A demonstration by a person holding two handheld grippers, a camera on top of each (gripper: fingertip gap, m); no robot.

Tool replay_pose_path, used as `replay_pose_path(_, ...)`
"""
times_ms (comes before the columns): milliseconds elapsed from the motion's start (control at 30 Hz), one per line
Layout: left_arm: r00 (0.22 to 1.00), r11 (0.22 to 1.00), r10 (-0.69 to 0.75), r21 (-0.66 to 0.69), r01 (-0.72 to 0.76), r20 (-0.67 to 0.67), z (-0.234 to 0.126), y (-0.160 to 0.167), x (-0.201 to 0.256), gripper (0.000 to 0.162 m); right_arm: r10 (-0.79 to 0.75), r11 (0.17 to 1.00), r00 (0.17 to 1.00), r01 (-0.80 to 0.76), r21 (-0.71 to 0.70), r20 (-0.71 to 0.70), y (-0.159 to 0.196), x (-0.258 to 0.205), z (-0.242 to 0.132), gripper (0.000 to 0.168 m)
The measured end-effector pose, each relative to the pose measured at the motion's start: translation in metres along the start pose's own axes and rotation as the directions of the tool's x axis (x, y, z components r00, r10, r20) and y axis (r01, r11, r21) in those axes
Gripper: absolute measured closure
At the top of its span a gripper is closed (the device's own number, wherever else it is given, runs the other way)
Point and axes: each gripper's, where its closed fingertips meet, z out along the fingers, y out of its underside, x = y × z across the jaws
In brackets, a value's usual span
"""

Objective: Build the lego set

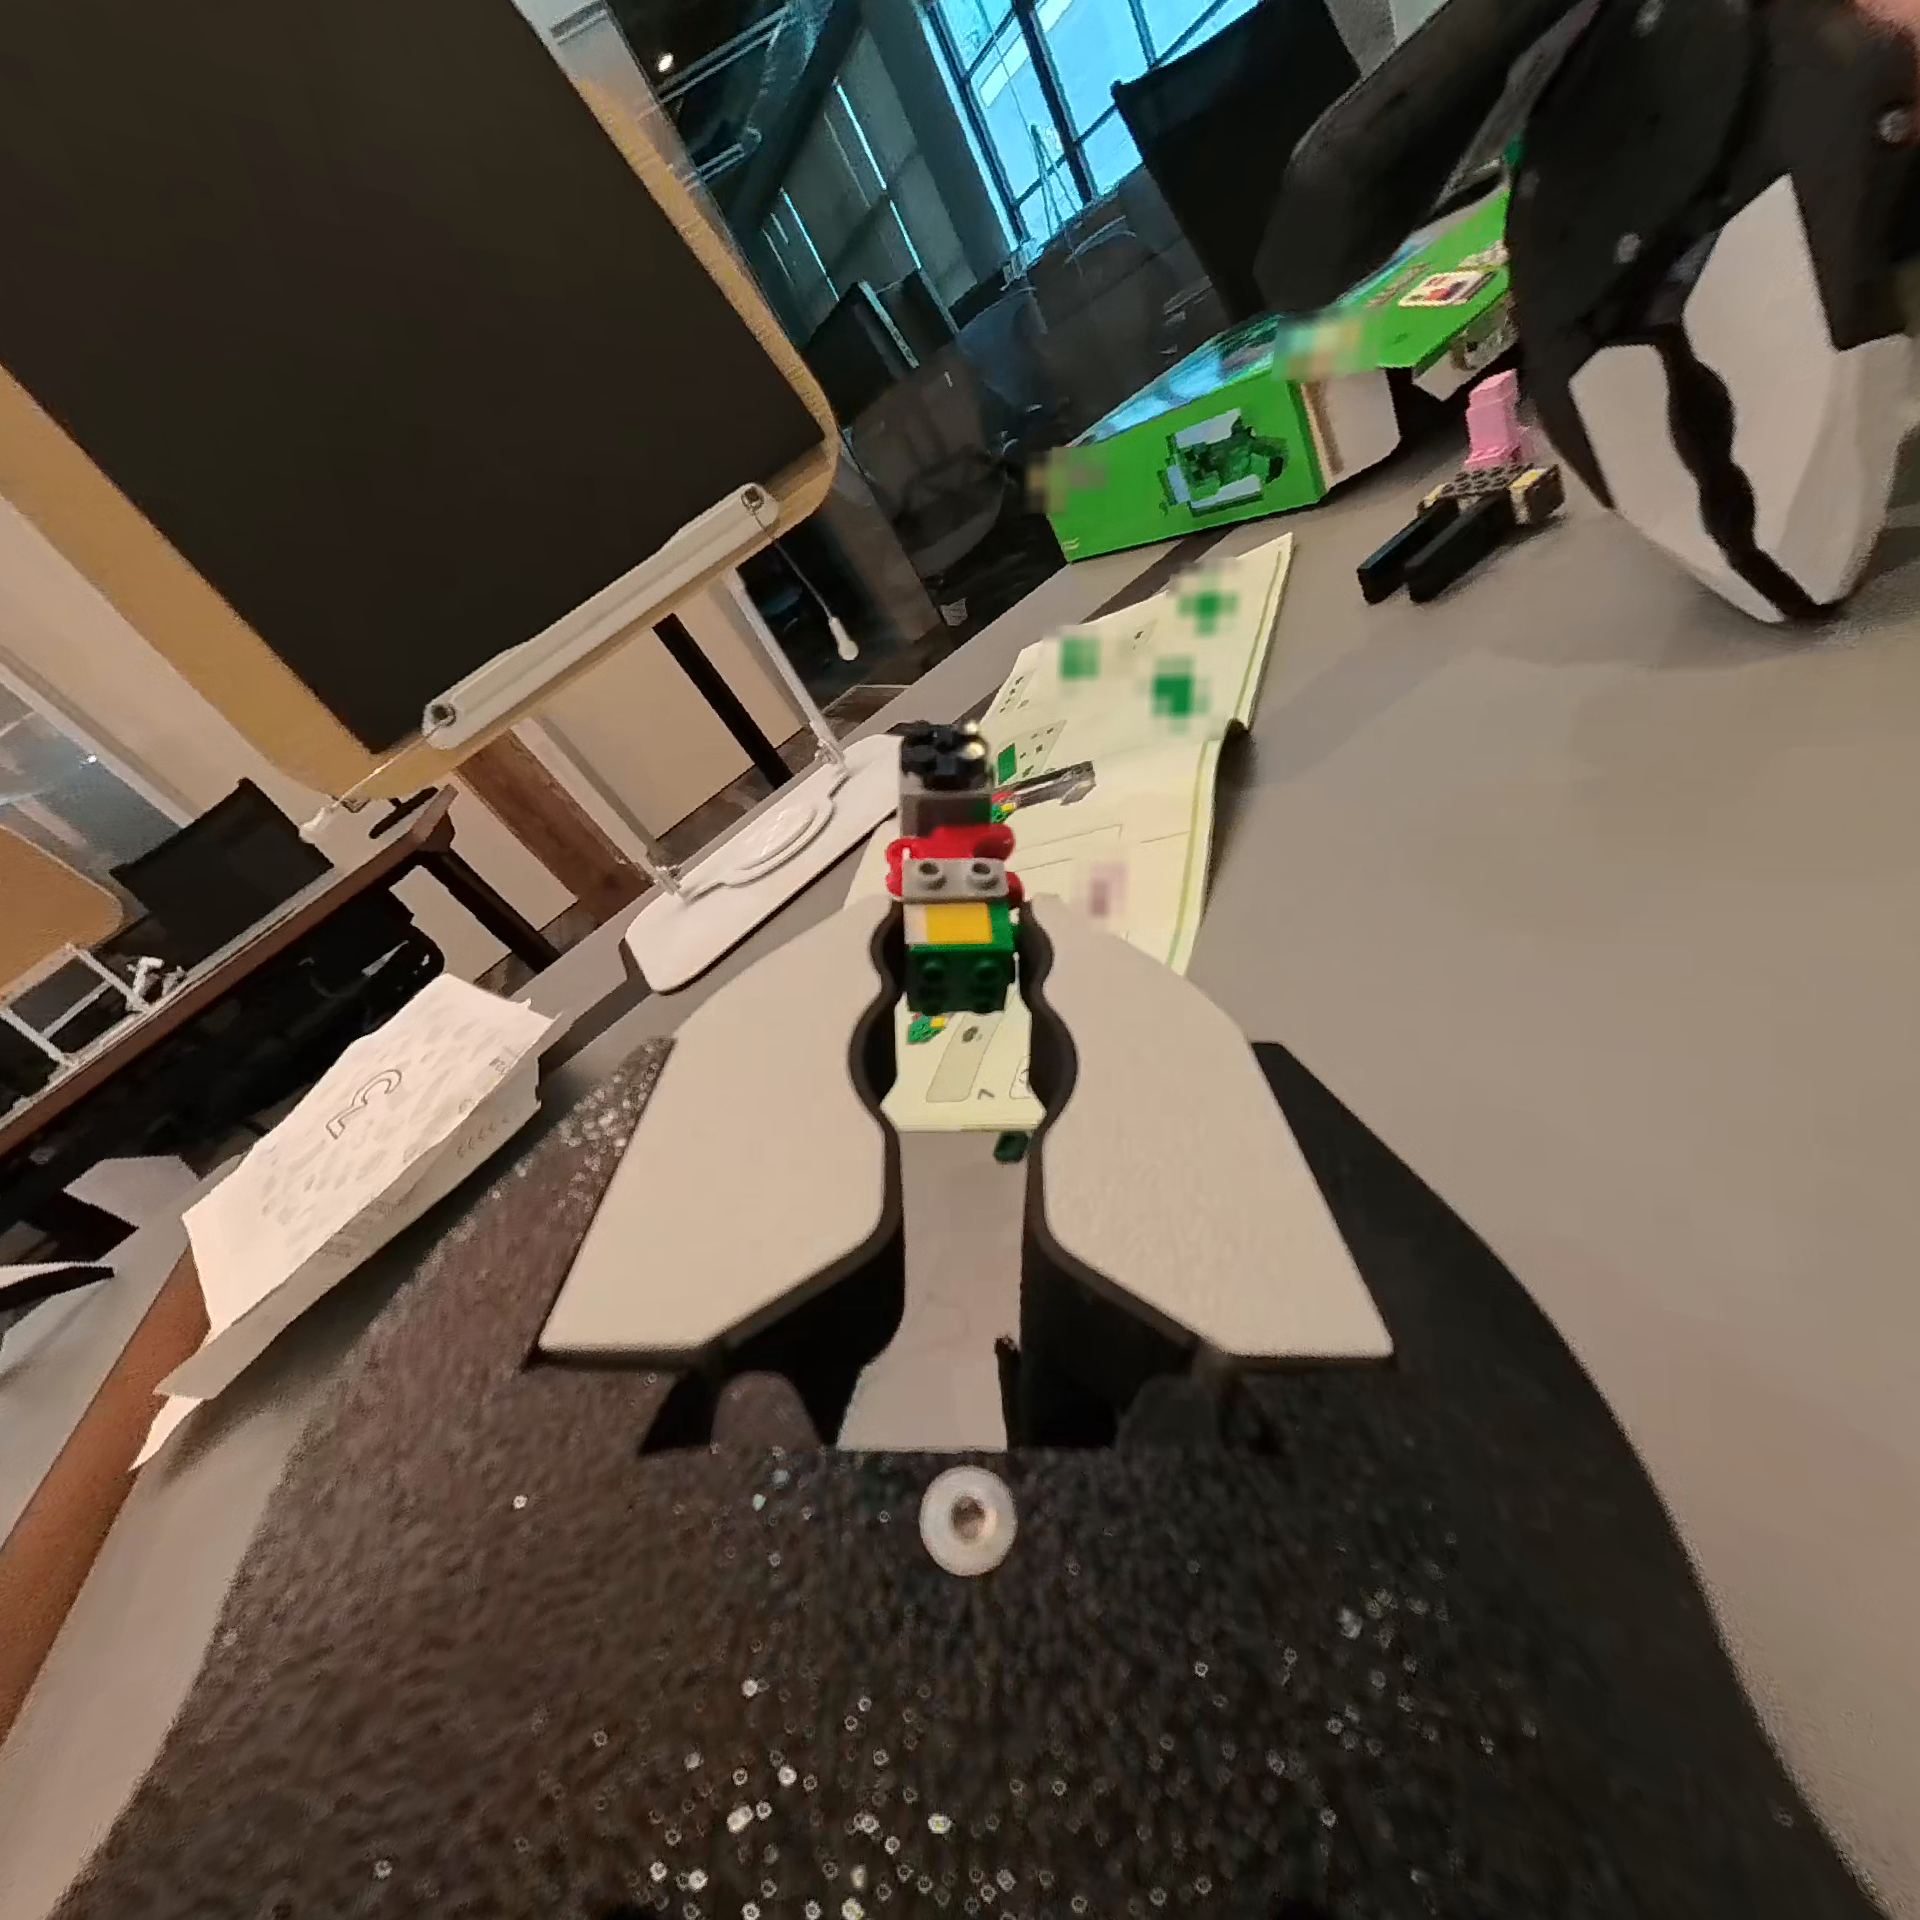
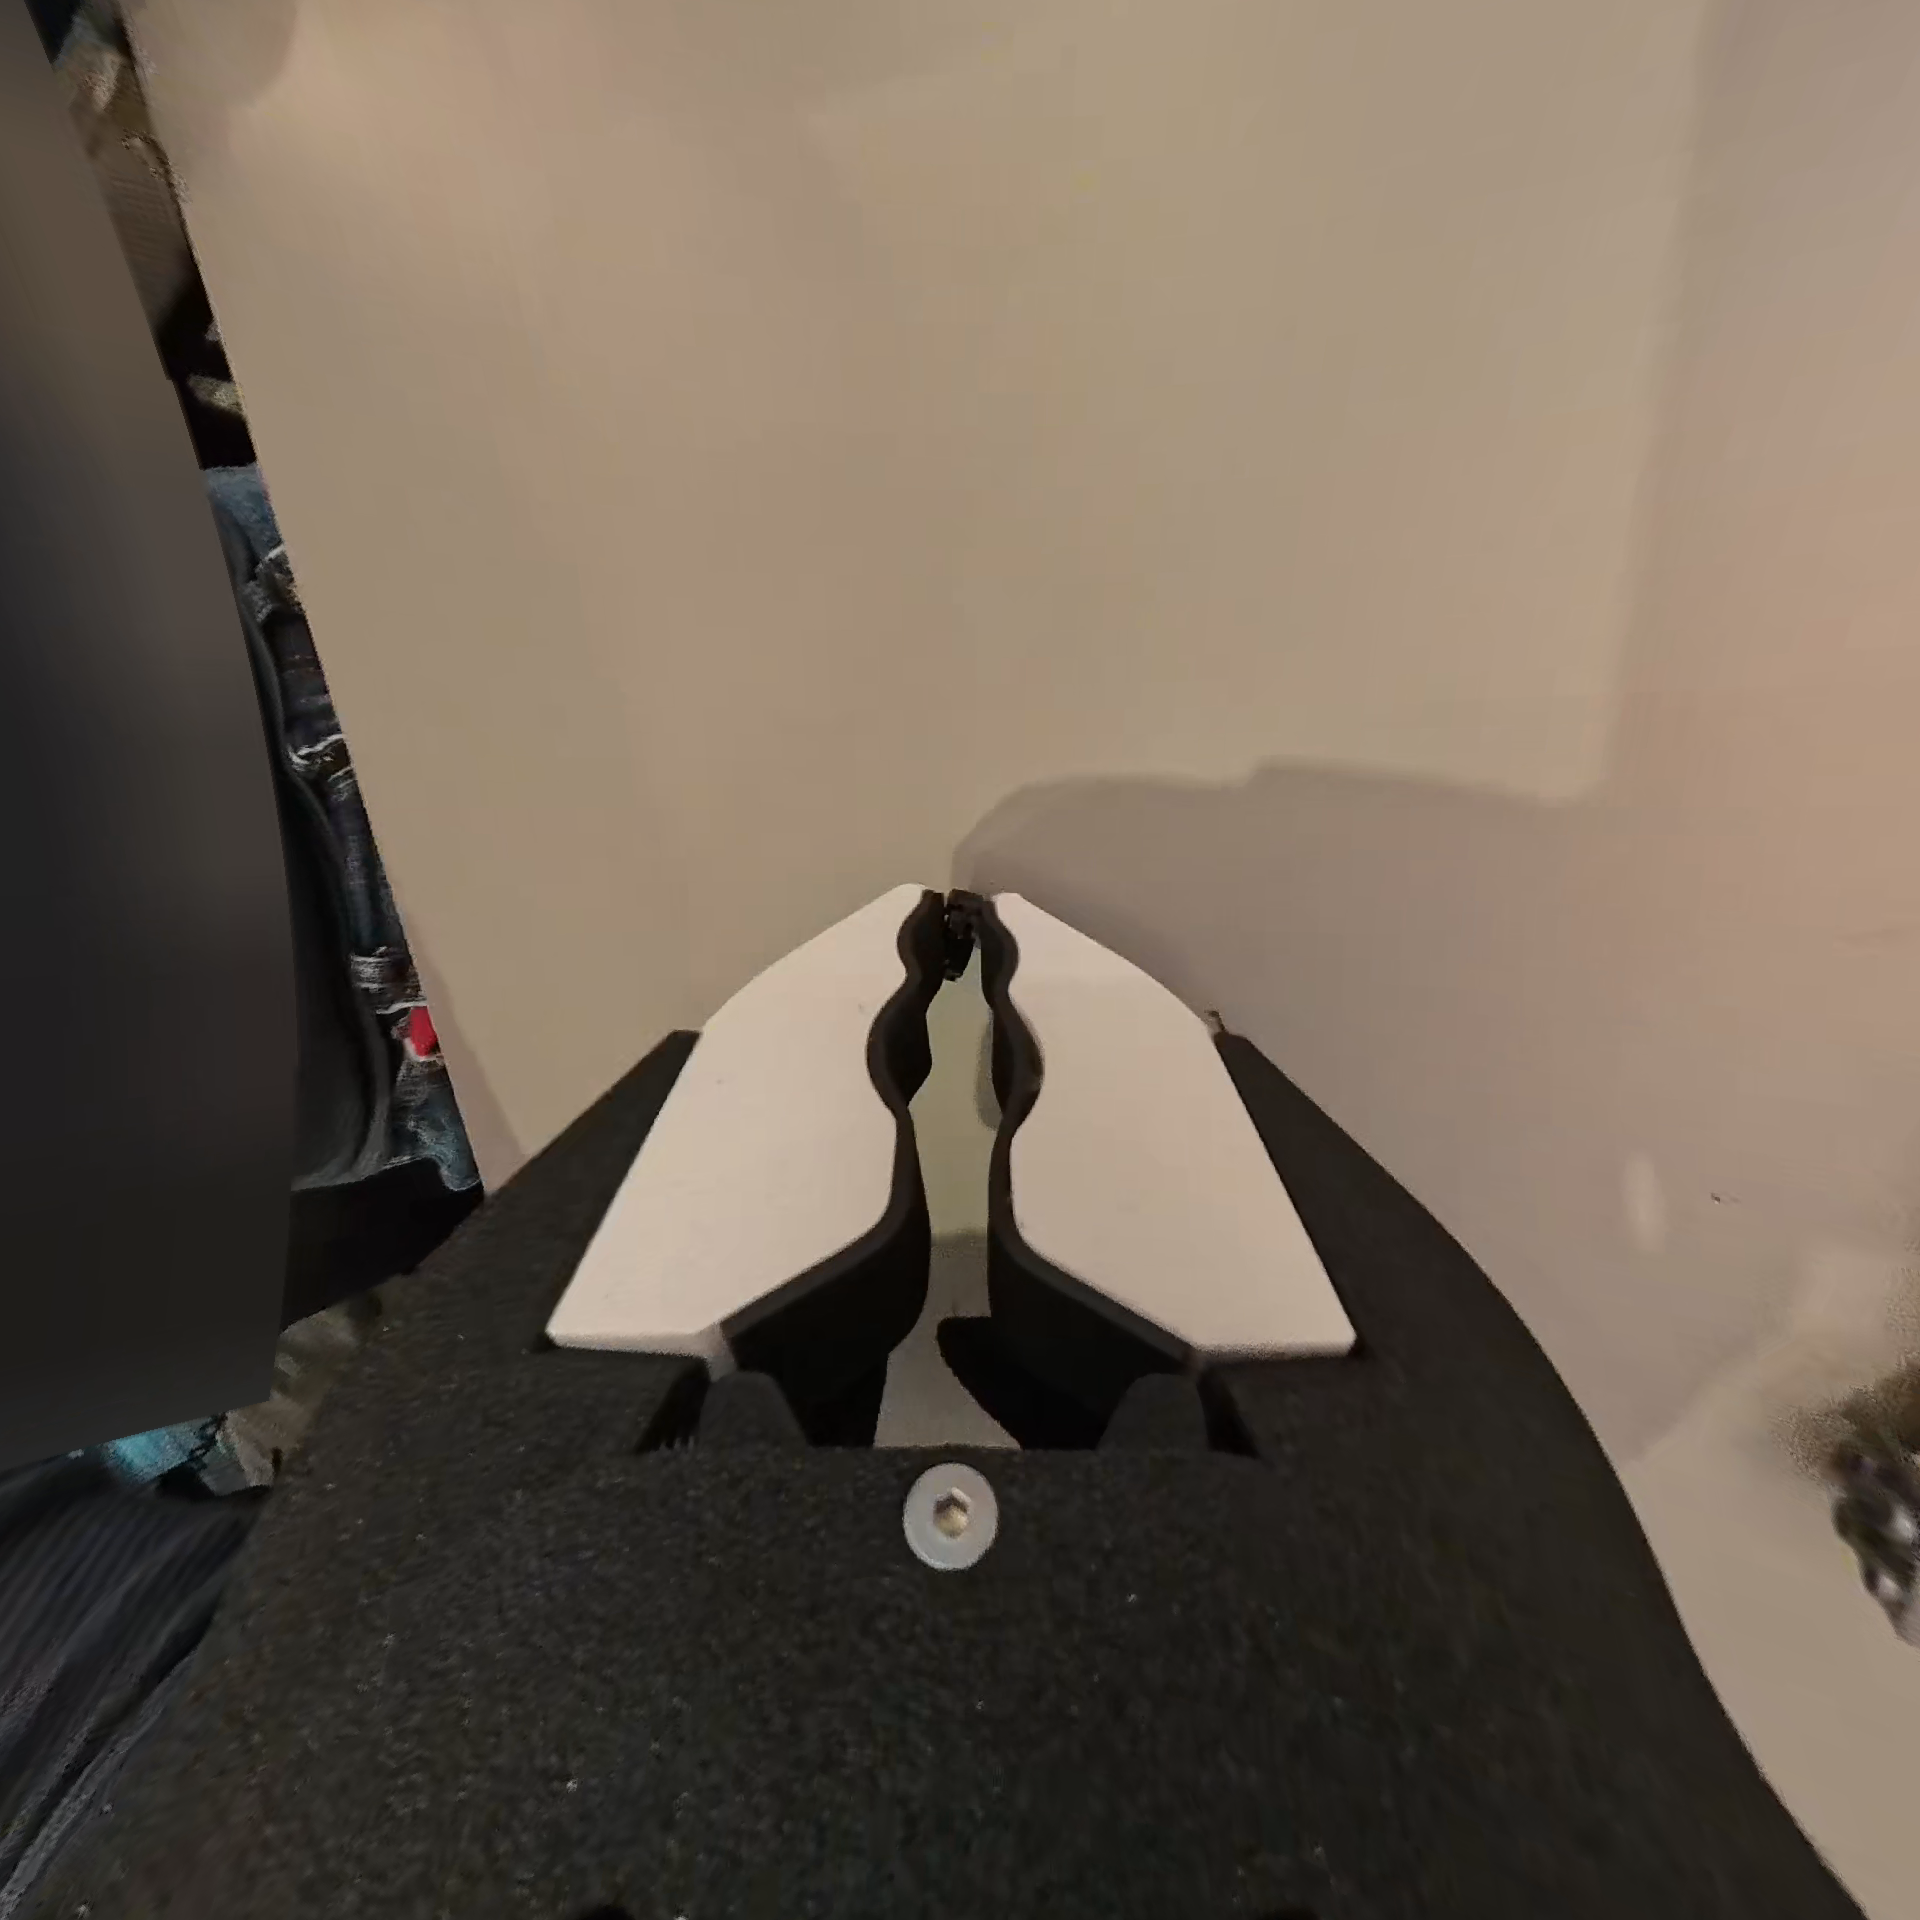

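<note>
My left gripper (image 1: 961, 961) is shut on a small lego stack (image 1: 954, 883) with a green base, a yellow brick, a grey plate, red pieces and a black top. It holds the stack above the open instruction booklet (image 1: 1132, 748). My right gripper (image 2: 956, 920) is shut on a tiny black lego piece (image 2: 954, 933) at its fingertips, over the bare table (image 2: 1039, 468). The right gripper also shows in the left wrist view (image 1: 1756, 499), at the upper right, tips pointing down near the table.
A green lego box (image 1: 1226, 447) lies at the back. A black lego assembly (image 1: 1455, 530) and a pink figure (image 1: 1496, 416) sit near it. A white parts bag (image 1: 353, 1164) lies at the left table edge. A screen on a stand (image 1: 416, 343) rises on the left. Some 25 cm of space lies between my two pairs of fingers.
</note>
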Motion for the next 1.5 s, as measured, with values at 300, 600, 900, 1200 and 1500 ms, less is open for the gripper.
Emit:
replay_pose_path(300, 1.000, 1.000, -0.002, 0.018, 0.002, -0.029, 0.001, -0.004, 0.007, 0.142, -0.004, 0.997, 0.970, 0.023, 0.075, -0.244, -0.004, 0.019, -0.025, 0.148)
replay_pose_path(600, 0.989, 0.995, -0.084, 0.042, 0.089, -0.119, 0.016, -0.023, 0.040, 0.142, 0.057, 0.913, 0.810, 0.194, 0.359, -0.583, 0.007, 0.009, -0.017, 0.150)
replay_pose_path(900, 0.978, 0.999, -0.029, 0.024, 0.035, -0.208, 0.052, -0.033, 0.078, 0.142, 0.524, 0.740, 0.598, 0.032, 0.671, -0.606, 0.009, 0.006, -0.010, 0.140)
replay_pose_path(1200, 0.961, 0.998, 0.029, 0.059, -0.013, -0.276, 0.074, -0.039, 0.093, 0.142, 0.609, 0.704, 0.539, -0.030, 0.709, -0.582, -0.003, 0.014, -0.009, 0.142)
replay_pose_path(1500, 0.940, 0.996, 0.041, 0.086, -0.013, -0.337, 0.084, -0.042, 0.101, 0.142, 0.635, 0.705, 0.526, -0.095, 0.703, -0.566, 0.001, 0.013, -0.006, 0.148)
